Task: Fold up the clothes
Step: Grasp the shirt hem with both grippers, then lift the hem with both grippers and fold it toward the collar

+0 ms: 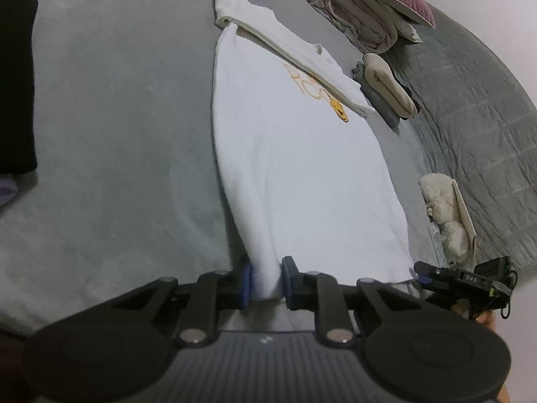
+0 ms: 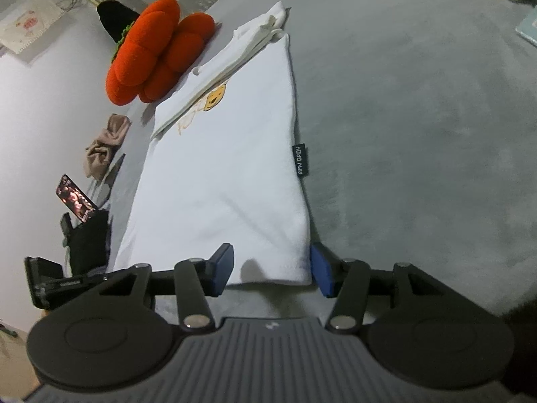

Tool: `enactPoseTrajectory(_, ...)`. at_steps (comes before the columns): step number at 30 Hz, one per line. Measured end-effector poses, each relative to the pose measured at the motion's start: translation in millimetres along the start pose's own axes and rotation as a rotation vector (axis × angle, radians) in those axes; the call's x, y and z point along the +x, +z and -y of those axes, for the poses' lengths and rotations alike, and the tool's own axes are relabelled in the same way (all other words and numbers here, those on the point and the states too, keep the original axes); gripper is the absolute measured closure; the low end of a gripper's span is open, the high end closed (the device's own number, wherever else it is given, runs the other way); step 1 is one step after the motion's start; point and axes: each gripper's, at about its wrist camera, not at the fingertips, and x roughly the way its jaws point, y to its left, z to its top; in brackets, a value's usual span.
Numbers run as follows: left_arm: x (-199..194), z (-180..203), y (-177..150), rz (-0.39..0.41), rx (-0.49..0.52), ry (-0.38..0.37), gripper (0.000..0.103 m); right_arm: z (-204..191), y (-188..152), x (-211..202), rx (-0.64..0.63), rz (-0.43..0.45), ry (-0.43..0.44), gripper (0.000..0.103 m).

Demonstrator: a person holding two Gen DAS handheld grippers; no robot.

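Nearest me, the left tongs (image 1: 265, 280) are pinching a gathered bit of the white T-shirt (image 1: 295, 168) at its near hem, the cloth bunched between the blue pads. The right tongs (image 2: 272, 268) stand spread around the hem's other corner, one pad on each side of the cloth and neither visibly pressing it.

The shirt lies lengthwise on the grey bed (image 1: 117, 134), running from six o'clock toward twelve, already narrowed into a long panel with both sides turned in. A sleeve (image 1: 288, 50) lies folded across the printed chest. A black label (image 2: 301, 159) sticks out at the three o'clock edge.

I'd judge the lengthwise folding done and the crosswise fold in hand. The next move calls for the right tongs to close on their corner, then both to lift the hem evenly and carry it toward the collar.

Farther off at ten o'clock sits an orange cushion (image 2: 157, 50), with a phone (image 2: 75, 198) near nine.
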Motion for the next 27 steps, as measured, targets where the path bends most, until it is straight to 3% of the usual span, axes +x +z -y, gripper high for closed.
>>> enactPoseTrajectory(6, -5, -5, 1, -0.007, -0.035, -0.031, 0.09, 9, -1, 2, 0.057, -0.034, 0.065, 0.086)
enactPoseTrajectory(9, -8, -7, 3, -0.002, -0.053, -0.05, 0.091, 5, 0, 1, 0.035, -0.034, 0.075, 0.089)
enactPoseTrajectory(16, -18, -3, 21, 0.056, -0.111, -0.171, 0.091, -5, 17, -7, 0.001, 0.006, 0.131, 0.089)
enactPoseTrajectory(22, -11, 2, 58, 0.158, -0.118, -0.172, 0.091, -17, 51, -7, -0.009, 0.079, 0.165, 0.089)
enactPoseTrajectory(27, 2, 2, 91, 0.225, -0.135, -0.147, 0.091, -23, 91, 7, -0.029, 0.117, 0.13, 0.089)
